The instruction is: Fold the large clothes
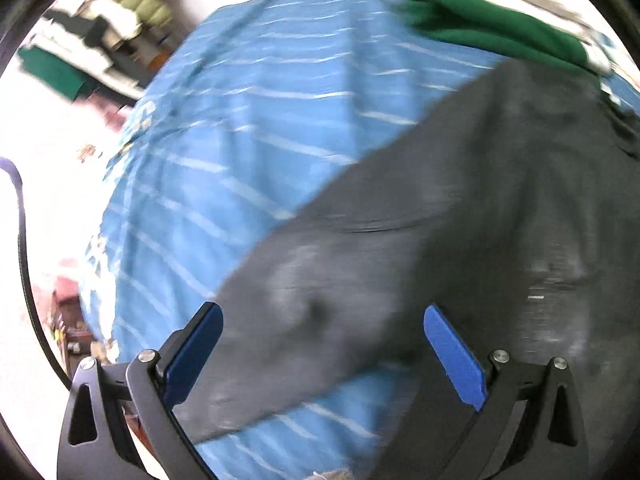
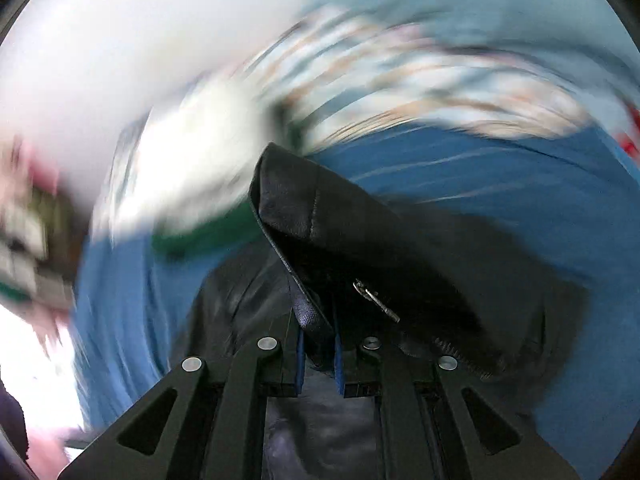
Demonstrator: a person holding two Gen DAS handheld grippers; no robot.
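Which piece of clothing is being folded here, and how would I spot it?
Find the blue bedspread with thin white stripes. Spread across it lies a black leather jacket with a metal zip pull. The green garment beyond is soft cloth, not leather.

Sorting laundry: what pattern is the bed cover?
Blue with thin white stripes, bed cover, clearest in left wrist view.

Blue bedsheet point(image 1: 248, 128) with thin white stripes, spread over the bed. Green cloth point(image 1: 492, 24) bunched at the far edge, lying on the sheet. Blurred pile of folded fabrics point(image 1: 100, 28) off to the left, beyond the bed. Black cable point(image 1: 22, 240) curving down the left margin
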